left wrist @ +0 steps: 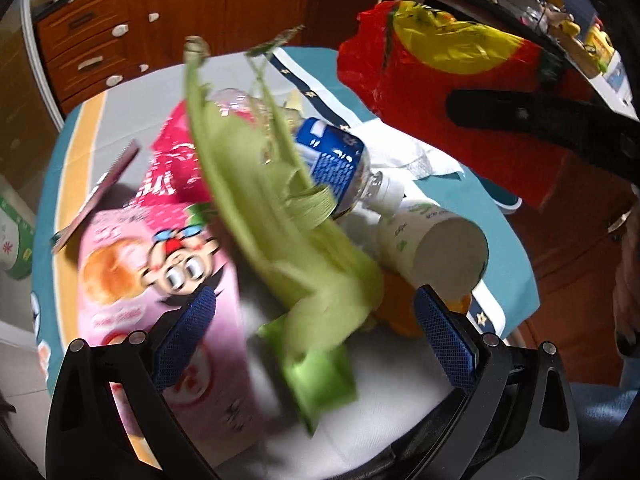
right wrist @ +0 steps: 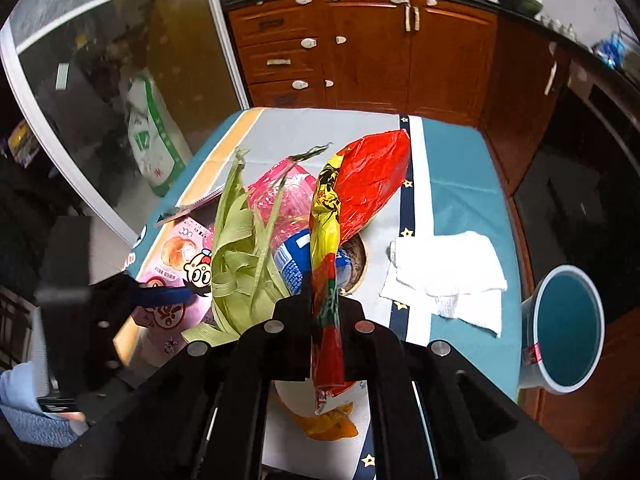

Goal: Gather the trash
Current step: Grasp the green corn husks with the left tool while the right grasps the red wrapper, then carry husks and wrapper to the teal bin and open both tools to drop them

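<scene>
My right gripper (right wrist: 326,308) is shut on a red and yellow plastic wrapper (right wrist: 368,176), which hangs lifted over the table. In the left wrist view the same wrapper (left wrist: 452,80) shows at the upper right. My left gripper (left wrist: 316,336) is open, its blue pads (left wrist: 188,332) wide apart on either side of blurred green corn husks (left wrist: 280,208) without pressing them. Around the husks (right wrist: 244,264) lie a pink snack box (left wrist: 160,264), a blue-labelled water bottle (left wrist: 332,156), a white cup (left wrist: 436,248) on its side and orange peel (right wrist: 328,424).
A white paper towel (right wrist: 444,276) lies on the teal tablecloth (right wrist: 460,184) at the right. A blue bin (right wrist: 568,324) stands on the floor past the table's right edge. Wooden cabinets (right wrist: 360,48) line the far side. A white and green sack (right wrist: 152,136) stands at the left.
</scene>
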Demonstrator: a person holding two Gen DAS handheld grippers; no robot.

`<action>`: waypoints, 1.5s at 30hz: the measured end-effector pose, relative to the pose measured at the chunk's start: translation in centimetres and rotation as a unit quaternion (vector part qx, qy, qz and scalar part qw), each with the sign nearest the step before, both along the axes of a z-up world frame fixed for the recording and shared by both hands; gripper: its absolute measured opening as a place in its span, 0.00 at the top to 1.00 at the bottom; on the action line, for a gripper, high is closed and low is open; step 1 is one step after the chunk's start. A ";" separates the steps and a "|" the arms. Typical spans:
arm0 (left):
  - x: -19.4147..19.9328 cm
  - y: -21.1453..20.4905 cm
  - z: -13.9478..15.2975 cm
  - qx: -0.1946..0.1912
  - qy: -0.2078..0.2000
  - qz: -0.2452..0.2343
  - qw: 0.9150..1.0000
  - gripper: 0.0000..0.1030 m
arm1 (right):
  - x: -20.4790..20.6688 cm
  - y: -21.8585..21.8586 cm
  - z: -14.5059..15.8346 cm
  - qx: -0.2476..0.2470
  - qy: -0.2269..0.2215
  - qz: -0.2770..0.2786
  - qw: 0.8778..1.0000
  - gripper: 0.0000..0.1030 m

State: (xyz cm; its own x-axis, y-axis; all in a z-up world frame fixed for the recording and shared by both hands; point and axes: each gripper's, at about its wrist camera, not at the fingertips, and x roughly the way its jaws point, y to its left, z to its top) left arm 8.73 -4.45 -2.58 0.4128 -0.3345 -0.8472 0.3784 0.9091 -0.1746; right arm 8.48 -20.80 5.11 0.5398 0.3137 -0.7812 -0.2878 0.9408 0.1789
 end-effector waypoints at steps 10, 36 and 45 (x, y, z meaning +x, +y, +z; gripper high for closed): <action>1.0 -1.2 -0.4 0.009 0.009 0.037 0.999 0.77 | -0.5 -3.2 -1.8 0.063 0.016 -0.018 0.998 0.95; -1.9 1.3 12.0 0.023 -0.115 0.074 0.990 0.96 | -1.5 -6.8 -1.2 0.170 0.009 -0.019 0.985 0.95; 0.3 -7.7 16.7 0.022 -0.139 -0.028 0.990 0.96 | -3.7 -13.8 3.1 0.187 -0.055 -0.073 0.978 0.95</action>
